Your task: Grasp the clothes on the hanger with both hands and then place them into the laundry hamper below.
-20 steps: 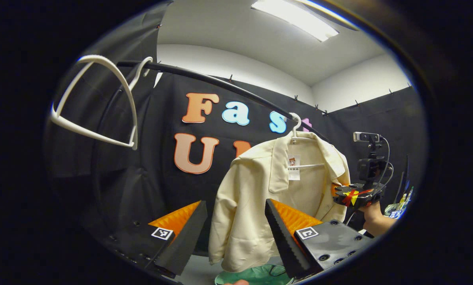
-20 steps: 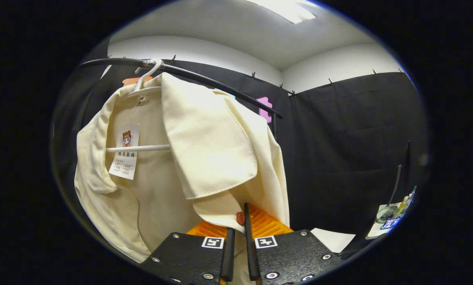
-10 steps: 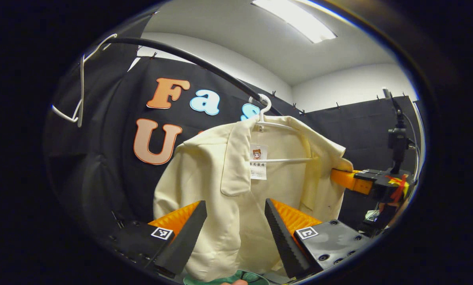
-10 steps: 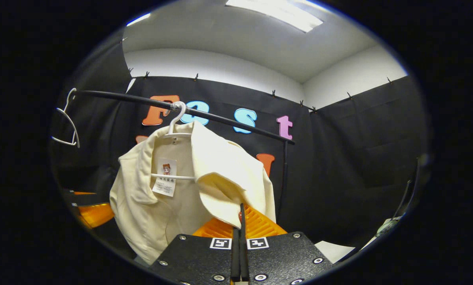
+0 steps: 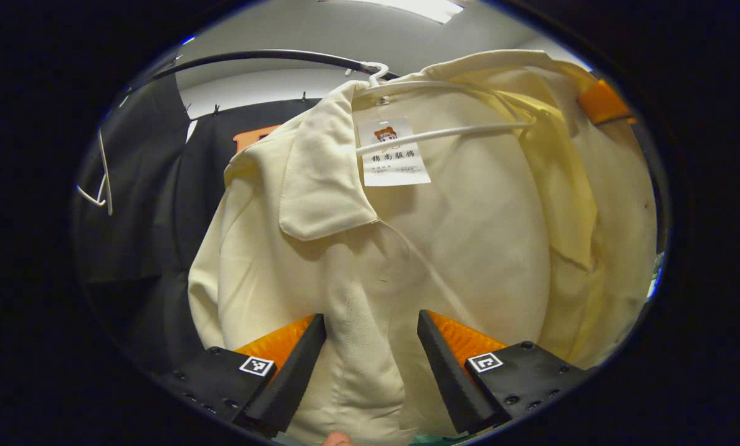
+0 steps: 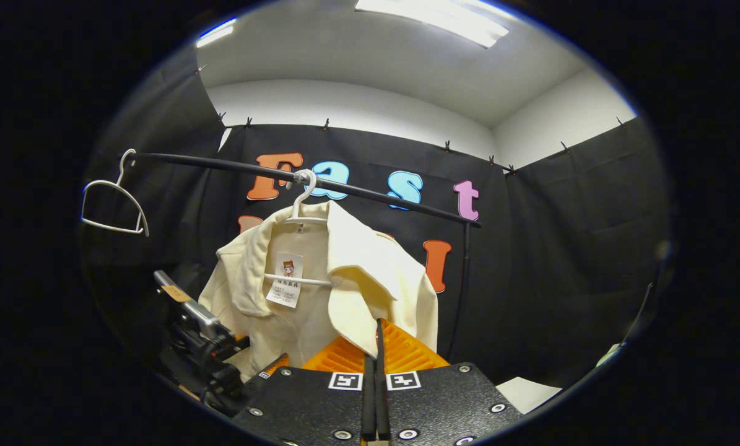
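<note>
Jacket (image 5: 444, 248) hangs on a white hanger (image 5: 444, 131) from the black rail (image 6: 221, 162), front open, collar and tag showing. In the left gripper view it sits dead ahead, 12 o'clock, very close. In the right gripper view it's at approx 11 o'clock, a bit farther off.

Left gripper (image 5: 370, 365): jaws wide open, a fold of the left front panel lies between them, not pinched yet. Can't tell if either pad touches cloth. Right gripper (image 6: 374, 396): jaws pressed together w/ no gap visible; the right front edge of the jacket comes down to the tips at approx 12 o'clock. Looks like it's clamped on that hem, but the contact itself is hidden, so can't say for sure.

Handling, my read: soft woven cloth, light, limp, no stiffness beyond collar and seams. Will drape and sag once off the hanger, sleeves will trail. Not fragile, not slippery, though a thin single layer can slide out of a pinch. Best hold: bunch a thick fold of each front panel, or go higher near the shoulders so it lifts clear of the hanger ends. Pulling straight down risks dragging the hanger off the rail, so lift up and out first.

Spare hanger (image 6: 113, 207) at 9 o'clock on the rail. A sliver of green at 6 o'clock in the left gripper view is prob. the hamper (image 5: 435, 438).
</note>
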Available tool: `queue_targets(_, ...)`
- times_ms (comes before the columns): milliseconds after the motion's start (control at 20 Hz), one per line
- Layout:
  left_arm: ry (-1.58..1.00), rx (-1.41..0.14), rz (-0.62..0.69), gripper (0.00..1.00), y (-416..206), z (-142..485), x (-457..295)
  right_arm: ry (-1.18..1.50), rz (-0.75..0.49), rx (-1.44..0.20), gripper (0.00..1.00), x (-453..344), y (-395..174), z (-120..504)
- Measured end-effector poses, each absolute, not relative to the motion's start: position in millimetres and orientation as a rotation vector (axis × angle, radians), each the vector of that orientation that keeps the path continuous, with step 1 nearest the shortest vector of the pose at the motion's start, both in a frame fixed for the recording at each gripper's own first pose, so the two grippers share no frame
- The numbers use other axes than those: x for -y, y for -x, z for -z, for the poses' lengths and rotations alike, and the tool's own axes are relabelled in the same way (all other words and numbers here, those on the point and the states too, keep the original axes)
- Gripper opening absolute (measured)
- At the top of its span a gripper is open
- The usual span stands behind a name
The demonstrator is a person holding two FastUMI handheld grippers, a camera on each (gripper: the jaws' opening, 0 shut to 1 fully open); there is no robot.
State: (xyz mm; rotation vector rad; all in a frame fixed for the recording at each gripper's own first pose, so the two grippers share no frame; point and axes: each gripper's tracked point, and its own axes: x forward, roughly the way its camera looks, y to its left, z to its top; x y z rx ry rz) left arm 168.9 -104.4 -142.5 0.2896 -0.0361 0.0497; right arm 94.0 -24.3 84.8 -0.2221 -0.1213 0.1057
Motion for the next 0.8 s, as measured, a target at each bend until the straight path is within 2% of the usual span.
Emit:
queue_targets(250,-0.519,0.061,-0.301,0.97,-188,140,51,0.203,-0.104,0.098,0.00,27,-100,-83)
queue_targets(550,-0.630,0.195,-0.403,0.97,-185,73,14,0.198,-0.089,0.099,0.00,34,-105,-78)
queue_targets(800,-0.660,0.242,-0.462,0.96,-162,35,-11,0.189,-0.105,0.106,0.00,28,-107,-76)
